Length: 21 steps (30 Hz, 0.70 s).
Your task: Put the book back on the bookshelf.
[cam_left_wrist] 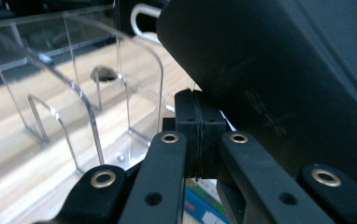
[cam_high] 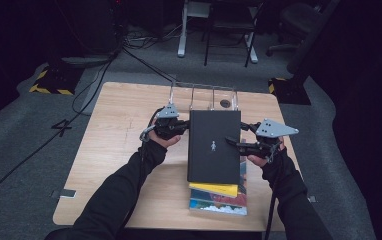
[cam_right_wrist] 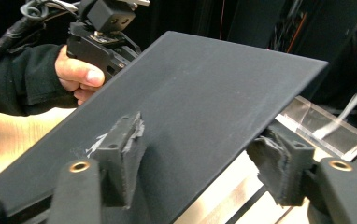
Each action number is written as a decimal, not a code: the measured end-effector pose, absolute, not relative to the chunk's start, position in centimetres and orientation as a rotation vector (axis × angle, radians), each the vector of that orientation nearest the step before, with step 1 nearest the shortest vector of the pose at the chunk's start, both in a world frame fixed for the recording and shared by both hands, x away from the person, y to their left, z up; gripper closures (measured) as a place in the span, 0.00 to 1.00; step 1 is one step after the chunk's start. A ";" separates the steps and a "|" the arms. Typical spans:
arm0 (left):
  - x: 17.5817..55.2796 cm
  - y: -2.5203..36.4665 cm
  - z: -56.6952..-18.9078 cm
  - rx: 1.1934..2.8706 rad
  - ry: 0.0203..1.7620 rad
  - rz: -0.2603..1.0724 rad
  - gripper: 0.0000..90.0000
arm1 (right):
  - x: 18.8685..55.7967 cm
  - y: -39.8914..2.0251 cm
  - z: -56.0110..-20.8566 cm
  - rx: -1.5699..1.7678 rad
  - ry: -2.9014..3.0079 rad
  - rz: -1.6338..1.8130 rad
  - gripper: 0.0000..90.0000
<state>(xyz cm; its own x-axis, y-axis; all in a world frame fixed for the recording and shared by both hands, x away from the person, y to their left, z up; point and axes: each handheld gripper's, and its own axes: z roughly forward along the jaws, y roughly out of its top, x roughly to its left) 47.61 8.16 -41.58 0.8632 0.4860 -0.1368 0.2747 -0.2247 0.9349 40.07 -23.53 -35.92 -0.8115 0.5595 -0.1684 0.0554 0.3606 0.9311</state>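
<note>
A black book (cam_high: 214,145) with a small white figure on its cover hangs over a stack of colourful books (cam_high: 219,197). My left gripper (cam_high: 185,128) is at its left edge, and in the left gripper view its jaws (cam_left_wrist: 200,126) are shut pad to pad, tucked under the book's (cam_left_wrist: 284,70) edge. My right gripper (cam_high: 232,144) straddles the right edge. One pad (cam_right_wrist: 120,149) lies on the tilted cover (cam_right_wrist: 204,93), the other sits against the underside. The left gripper (cam_right_wrist: 102,32) and its hand show beyond the book.
A clear acrylic divider rack (cam_high: 204,95) stands just behind the book near the far edge of the wooden table (cam_high: 119,125); its curved partitions (cam_left_wrist: 74,93) are close to the left jaws. Chairs and cables lie on the floor beyond.
</note>
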 end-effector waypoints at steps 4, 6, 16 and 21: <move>47.2 8.4 -40.0 1.803 0.549 0.242 1.00 | 39.5 -23.2 -35.2 0.485 2.158 1.454 0.46; 46.7 8.3 -39.5 1.823 0.548 0.273 1.00 | 39.3 -23.3 -35.1 0.481 2.149 1.461 0.48; 44.4 8.3 -37.9 1.839 0.539 0.322 1.00 | 36.9 -24.1 -34.2 0.386 2.126 1.493 0.55; 43.3 8.4 -37.4 1.841 0.526 0.346 1.00 | 35.6 -24.4 -33.9 0.351 2.119 1.509 0.60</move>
